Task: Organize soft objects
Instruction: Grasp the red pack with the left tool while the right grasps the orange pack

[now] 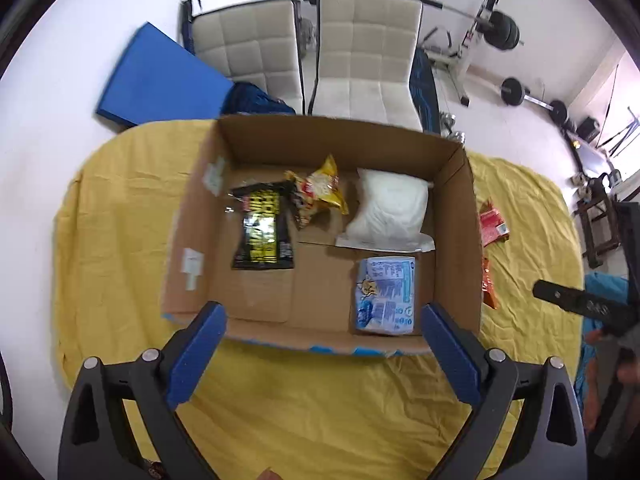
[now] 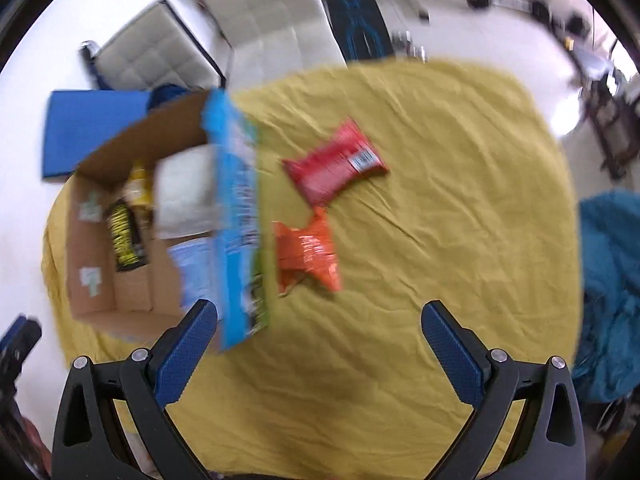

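An open cardboard box (image 1: 460, 216) stands on the yellow cloth and holds a black-and-yellow packet (image 1: 262, 232), a yellow snack bag (image 1: 320, 192), a white soft pack (image 1: 390, 208) and a light blue packet (image 1: 384, 294). My left gripper (image 1: 324, 344) is open and empty, above the box's near wall. My right gripper (image 2: 320, 340) is open and empty over the cloth, to the right of the box (image 2: 92, 240). A red packet (image 2: 336, 162) and an orange packet (image 2: 308, 250) lie on the cloth ahead of it, both also in the left wrist view (image 1: 493, 226) (image 1: 489, 282).
The yellow cloth (image 2: 440, 200) covers a round table. Two white padded chairs (image 1: 360, 52) stand behind it, with a blue mat (image 1: 160, 76) and gym weights (image 1: 504, 30) beyond. A teal cloth (image 2: 612, 288) lies at the right. The right wrist view is blurred.
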Available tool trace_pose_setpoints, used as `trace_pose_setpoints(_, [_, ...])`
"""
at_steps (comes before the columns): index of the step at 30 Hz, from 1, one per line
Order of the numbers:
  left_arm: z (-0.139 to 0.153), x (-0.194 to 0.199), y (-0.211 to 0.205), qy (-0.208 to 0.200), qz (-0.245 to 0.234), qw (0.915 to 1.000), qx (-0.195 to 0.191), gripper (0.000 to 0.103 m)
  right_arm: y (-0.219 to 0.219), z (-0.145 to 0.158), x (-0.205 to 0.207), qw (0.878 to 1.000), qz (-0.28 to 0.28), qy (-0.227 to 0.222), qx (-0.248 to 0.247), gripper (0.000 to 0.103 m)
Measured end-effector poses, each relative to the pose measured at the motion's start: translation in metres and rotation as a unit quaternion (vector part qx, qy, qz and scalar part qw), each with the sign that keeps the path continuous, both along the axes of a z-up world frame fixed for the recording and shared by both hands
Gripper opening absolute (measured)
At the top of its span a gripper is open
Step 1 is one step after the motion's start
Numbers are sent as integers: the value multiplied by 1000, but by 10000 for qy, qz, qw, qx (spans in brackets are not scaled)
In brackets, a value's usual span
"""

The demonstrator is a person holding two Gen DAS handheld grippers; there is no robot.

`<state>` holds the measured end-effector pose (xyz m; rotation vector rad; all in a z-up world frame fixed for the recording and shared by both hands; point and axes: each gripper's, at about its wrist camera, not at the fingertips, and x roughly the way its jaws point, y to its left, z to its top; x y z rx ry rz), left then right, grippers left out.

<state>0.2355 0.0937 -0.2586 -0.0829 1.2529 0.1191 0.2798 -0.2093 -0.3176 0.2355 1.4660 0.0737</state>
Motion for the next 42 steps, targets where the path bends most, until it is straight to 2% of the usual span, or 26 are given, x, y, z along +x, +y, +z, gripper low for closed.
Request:
trace_pose_setpoints(2, [-17, 15, -10, 128, 2, 9999, 60, 100, -12, -38, 18, 9991, -49, 398, 110, 103])
trace_pose_setpoints(3, [-24, 21, -14, 180, 24, 9998, 103, 100, -19, -59, 25, 9963, -281, 738, 350, 103])
trace_pose_setpoints(4, [-33, 29, -18, 268, 56, 9995, 142, 100, -23, -76, 31, 9921, -455, 922, 716, 102])
trace_pose_setpoints(7, [-54, 45, -24, 464, 150, 9987, 130, 100, -25, -114, 41, 9790, -882, 1329, 1269, 102])
trace_pose_setpoints(8, [-60, 50, -25, 505, 163, 9985, 140, 100, -25, -125, 42, 9738, -1032, 1434, 1432, 97])
trace_pose_setpoints(10, [-71, 59, -29, 645, 203, 9975, 194, 100, -24, -149, 42, 9606, -1319, 1679, 1779, 82])
trace_pose_setpoints(11, [-74, 63, -31, 683, 200, 9973, 174, 100, -23, -161, 41, 9537, -1414, 1852, 1903, 68])
trace_pose_setpoints(12, [-76, 67, -35, 705, 189, 9972, 191, 100, -22, -172, 39, 9470, -1484, 1982, 2048, 60])
trace_pose_setpoints(14, [-75, 74, -43, 711, 83, 9971, 265, 100, -22, -182, 35, 9349, -1566, 2066, 2424, 55])
trace_pose_setpoints(15, [-72, 78, -51, 689, -9, 9972, 298, 100, -24, -182, 34, 9354, -1547, 2035, 2444, 53])
trace_pose_setpoints(18, [-62, 90, -74, 584, -262, 9973, 348, 100, -41, -172, 32, 9478, -1330, 1845, 2235, 52])
trace_pose_setpoints(20, [-53, 102, -94, 466, -488, 9971, 357, 100, -59, -167, 33, 9497, -1240, 1853, 2200, 52])
trace_pose_setpoints(25, [-48, 135, -155, 481, -1156, 9918, 252, 100, -125, -151, 36, 9657, -852, 1919, 1530, 52])
trace_pose_setpoints(28, [-65, 160, -202, 662, -1691, 9826, 399, 100, -174, -154, 39, 9690, -811, 2079, 1059, 52])
trace_pose_setpoints(30, [-83, 173, -222, 852, -1934, 9760, 533, 100, -196, -158, 42, 9663, -875, 2170, 1077, 60])
trace_pose_setpoints(31, [-100, 182, -236, 1029, -2124, 9698, 617, 100, -202, -157, 45, 9659, -909, 2162, 1099, 63])
trace_pose_setpoints(33, [-126, 193, -251, 1296, -2323, 9603, 840, 100, -209, -155, 51, 9707, -873, 2028, 947, 77])
trace_pose_setpoints(34, [-135, 196, -255, 1398, -2399, 9562, 924, 100, -210, -150, 53, 9740, -854, 1944, 795, 78])
trace_pose_setpoints(36, [-162, 203, -264, 1691, -2642, 9428, 1131, 100, -210, -136, 56, 9811, -823, 1703, 420, 81])
trace_pose_setpoints(38, [-180, 206, -269, 1870, -2821, 9334, 1195, 100, -211, -121, 60, 9843, -986, 1459, 121, 83])
trace_pose_setpoints(39, [-189, 206, -273, 1914, -2971, 9259, 1335, 100, -217, -117, 59, 9842, -1138, 1357, 86, 83])
trace_pose_setpoints(42, [-206, 205, -285, 2287, -3284, 9108, 1013, 100, -235, -106, 39, 9748, -1818, 1138, 621, 83])
